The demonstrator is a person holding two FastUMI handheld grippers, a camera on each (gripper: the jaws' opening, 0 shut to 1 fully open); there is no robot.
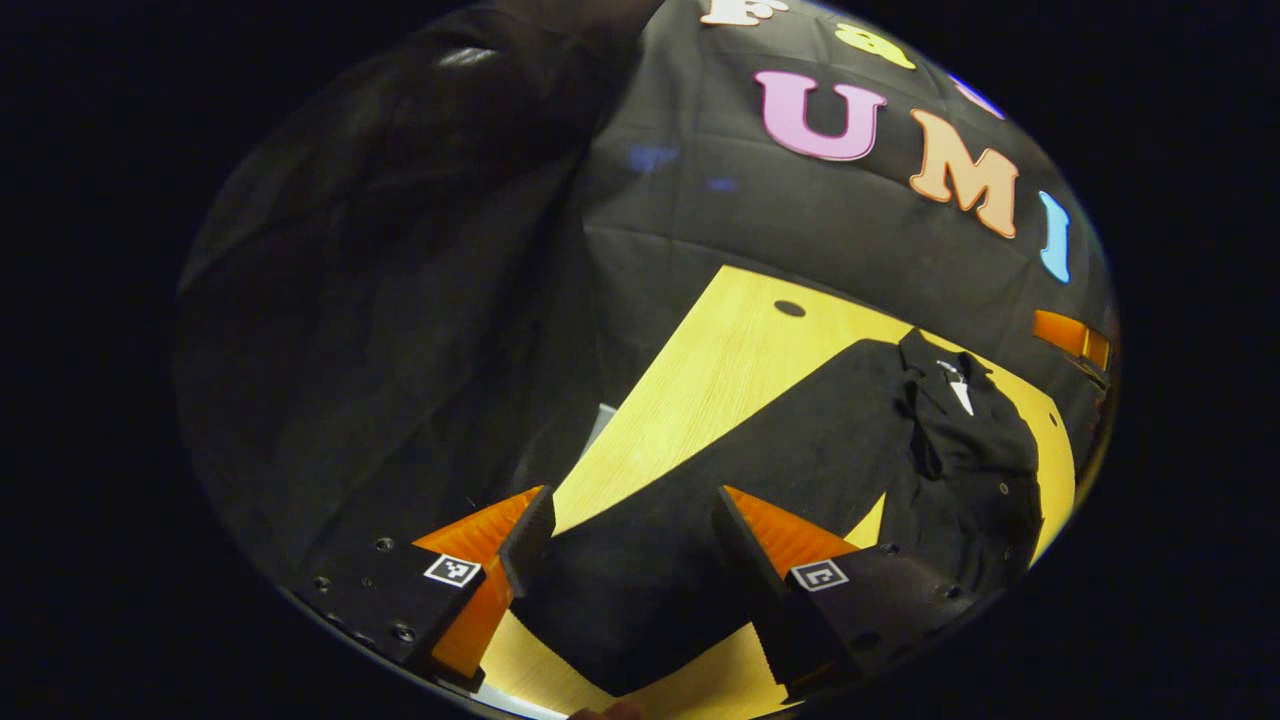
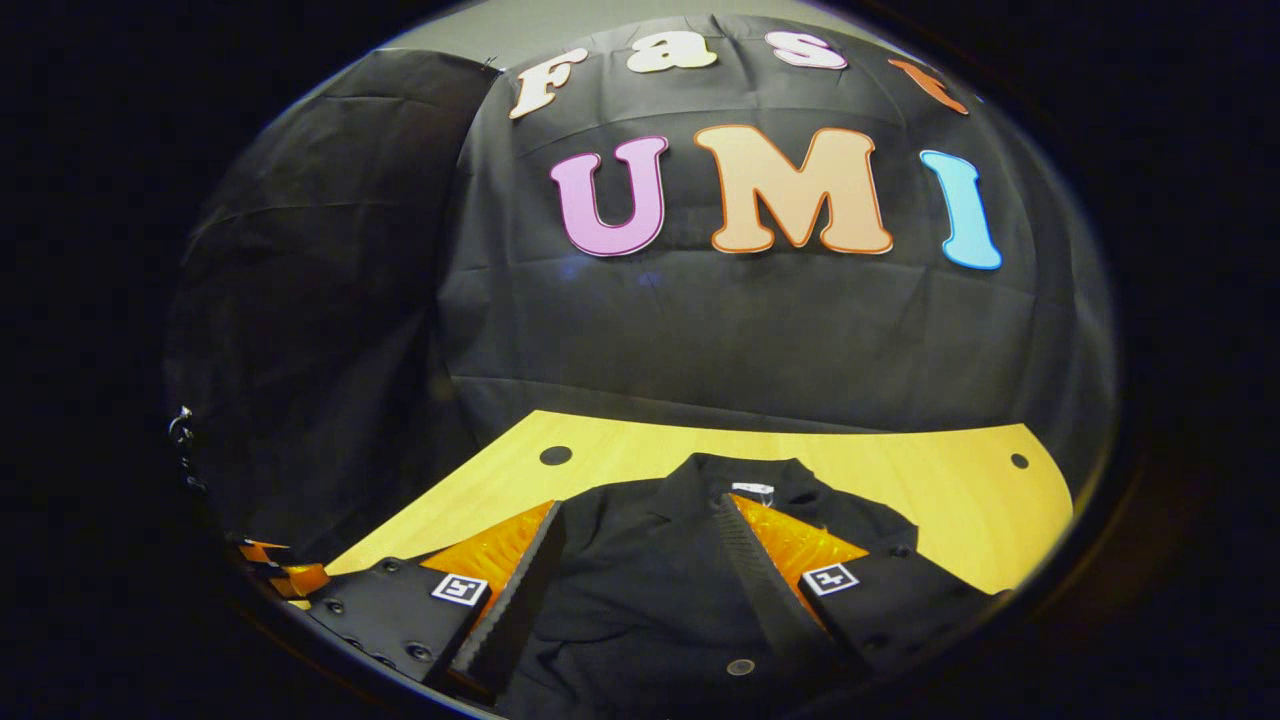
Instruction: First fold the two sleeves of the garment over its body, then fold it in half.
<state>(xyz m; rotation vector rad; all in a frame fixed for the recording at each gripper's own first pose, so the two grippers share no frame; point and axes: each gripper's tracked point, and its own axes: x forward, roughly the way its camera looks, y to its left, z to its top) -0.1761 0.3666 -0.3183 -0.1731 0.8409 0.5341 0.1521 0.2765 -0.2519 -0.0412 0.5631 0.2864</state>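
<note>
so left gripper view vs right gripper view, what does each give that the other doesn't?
Left gripper view: the sleeve stretched flat across the table toward the open left gripper, and the other gripper's orange finger at the far right edge.

Right gripper view: the open right gripper above the garment body, with the collar tag, a front button and both table holes.

Both: black garment on the wooden table, jaws apart, nothing gripped.
</note>
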